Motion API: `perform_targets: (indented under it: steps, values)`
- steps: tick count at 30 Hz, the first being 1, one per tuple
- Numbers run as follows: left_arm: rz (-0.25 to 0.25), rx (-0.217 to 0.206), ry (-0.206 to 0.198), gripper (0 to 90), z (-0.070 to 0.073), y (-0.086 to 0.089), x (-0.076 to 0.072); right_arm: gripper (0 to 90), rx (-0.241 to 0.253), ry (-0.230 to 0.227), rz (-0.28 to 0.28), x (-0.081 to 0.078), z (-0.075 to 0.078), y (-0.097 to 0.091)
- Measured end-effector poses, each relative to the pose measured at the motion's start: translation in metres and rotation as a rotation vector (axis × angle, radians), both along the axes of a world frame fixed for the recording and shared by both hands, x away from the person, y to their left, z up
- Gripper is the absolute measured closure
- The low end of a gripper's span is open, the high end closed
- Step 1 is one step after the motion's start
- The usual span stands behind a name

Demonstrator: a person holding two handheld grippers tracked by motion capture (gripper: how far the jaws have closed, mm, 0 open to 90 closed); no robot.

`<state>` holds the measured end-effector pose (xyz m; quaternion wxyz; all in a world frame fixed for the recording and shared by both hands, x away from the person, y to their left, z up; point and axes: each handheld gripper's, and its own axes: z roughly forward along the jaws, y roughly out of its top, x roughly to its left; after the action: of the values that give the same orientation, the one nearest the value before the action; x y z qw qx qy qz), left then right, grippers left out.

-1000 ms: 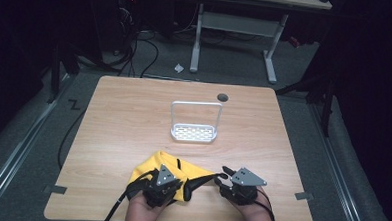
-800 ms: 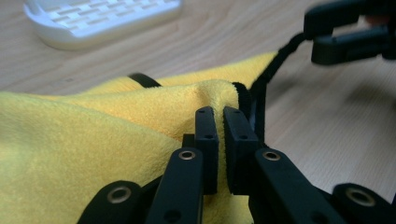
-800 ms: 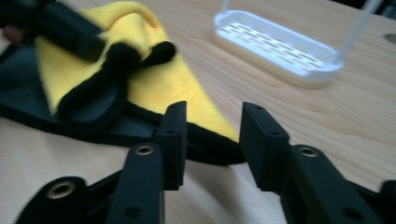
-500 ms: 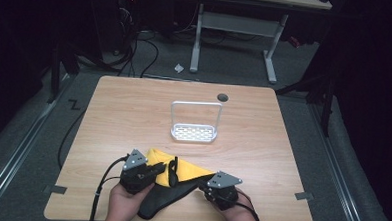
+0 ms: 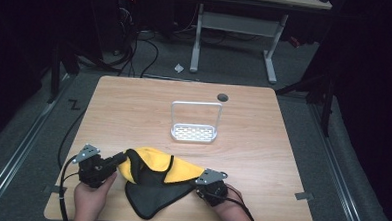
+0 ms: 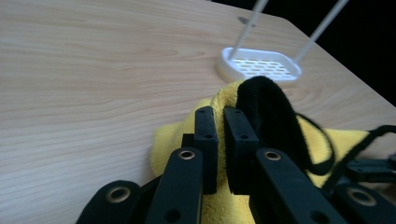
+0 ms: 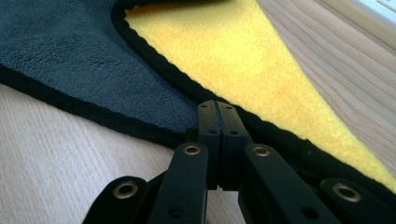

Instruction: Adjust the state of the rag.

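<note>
The right claw (image 7: 218,109) had just been closing, and its jaws stood pressed together on the black-bound hem of the cloth (image 5: 153,176), at the corner where the yellow face met the dark grey one. The left claw (image 6: 223,116) was nearly closed too, pinching a bunched fold of the same cloth, yellow pile showing between its pads. In the high view the left claw (image 5: 112,161) sat at the cloth's left end and the right claw (image 5: 204,183) at its right, each in a hand coming in from the near edge.

The cloth lay on the bench (image 5: 134,108) near the person's side, partly spread, with a grey flap hanging towards the front edge and a yellow hump raised at the left. It looked soft, light and limp: it would likely sag and fold wherever unsupported, and its plush pile should give the pads a fair hold. The stitched hem and the corners seemed the firmest places to take it, since a pinch in the middle would only gather loose pile.

Beyond it stood a white rack (image 5: 194,124) with a tall wire handle, well apart from the cloth. The rest of the bench lay open on both sides, though the near edge was close under the grey flap.
</note>
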<state>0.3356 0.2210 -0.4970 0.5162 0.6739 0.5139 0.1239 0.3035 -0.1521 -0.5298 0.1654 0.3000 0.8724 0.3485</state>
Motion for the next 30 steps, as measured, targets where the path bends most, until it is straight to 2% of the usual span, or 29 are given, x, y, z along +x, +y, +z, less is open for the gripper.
perform_targets:
  steps: [2, 6, 7, 10, 11, 15, 17, 19, 20, 23, 24, 29, 30]
  values:
    - [0.024, 0.0, 0.034, 84.4, -0.01, 0.008, 0.005, 90.0, 0.002, 0.004, -0.011, -0.001, 0.0, -0.006]
    - [0.034, -0.002, 0.063, 84.1, -0.019, 0.013, 0.011, 90.0, 0.0, 0.003, -0.026, -0.001, 0.0, -0.014]
    - [0.037, 0.001, 0.071, 83.8, -0.021, 0.013, 0.013, 90.0, -0.001, 0.006, -0.046, -0.001, 0.001, -0.02]
    - [0.031, 0.014, 0.096, 83.6, -0.027, 0.012, 0.017, 90.0, -0.001, 0.007, -0.066, -0.001, 0.001, -0.027]
    - [0.02, 0.021, 0.105, 83.4, -0.029, 0.009, 0.018, 90.0, -0.002, 0.007, -0.092, 0.0, 0.001, -0.035]
    - [0.002, 0.028, 0.111, 83.1, -0.029, 0.004, 0.018, 90.0, -0.013, -0.003, -0.13, 0.003, 0.001, -0.049]
    - [-0.022, 0.053, 0.113, 82.8, -0.029, -0.003, 0.018, 90.0, -0.012, -0.001, -0.173, 0.01, 0.002, -0.064]
    - [-0.03, 0.058, 0.115, 82.5, -0.03, -0.005, 0.018, 90.0, -0.016, -0.005, -0.188, 0.012, 0.002, -0.068]
    - [-0.045, 0.072, 0.12, 82.4, -0.031, -0.011, 0.018, 90.0, -0.022, -0.009, -0.215, 0.017, 0.002, -0.078]
    - [-0.068, 0.081, 0.126, 82.0, -0.032, -0.016, 0.018, 90.0, -0.019, -0.01, -0.246, 0.022, 0.002, -0.088]
    - [-0.087, 0.091, 0.127, 81.8, -0.033, -0.021, 0.017, 90.0, -0.024, -0.017, -0.274, 0.028, 0.002, -0.096]
    - [-0.102, 0.12, 0.125, 80.6, -0.033, -0.03, 0.017, 90.0, -0.021, -0.028, -0.328, 0.044, 0.001, -0.107]
    - [-0.099, 0.129, 0.126, 76.7, -0.033, -0.031, 0.016, 87.8, -0.015, -0.016, -0.353, 0.05, 0.002, -0.108]
